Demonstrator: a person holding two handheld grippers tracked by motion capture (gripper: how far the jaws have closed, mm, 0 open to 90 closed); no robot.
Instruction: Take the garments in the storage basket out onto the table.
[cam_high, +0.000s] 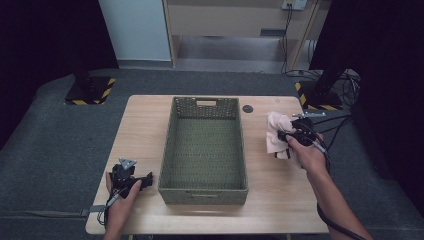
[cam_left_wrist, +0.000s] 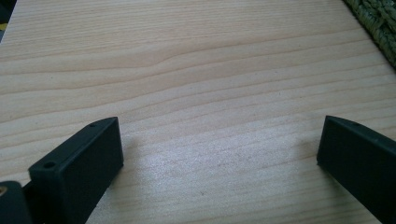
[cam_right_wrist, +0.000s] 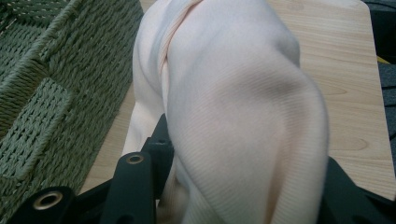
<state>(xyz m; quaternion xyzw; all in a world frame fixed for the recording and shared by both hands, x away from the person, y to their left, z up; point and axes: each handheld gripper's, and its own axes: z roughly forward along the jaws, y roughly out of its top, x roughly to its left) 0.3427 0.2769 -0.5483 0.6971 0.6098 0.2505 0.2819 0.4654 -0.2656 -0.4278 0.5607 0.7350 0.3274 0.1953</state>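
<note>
- Holding the pale pink cloth in your right gripper, you have the jaws clamped on its bunched, finely ribbed knit; it hangs soft and rounded to the right of the basket, above the table
- Resting near the table's front left corner, your left gripper has its flat black jaws spread wide apart with nothing between them, over bare, pale wood with long grain lines
- Judging by this, the pick-up is done and the placing is left; the basket, a rectangular green woven box with cut-out handles, holds nothing yet
- Farther back sits a small dark round disc on the tabletop, beyond the basket's right corner
</note>
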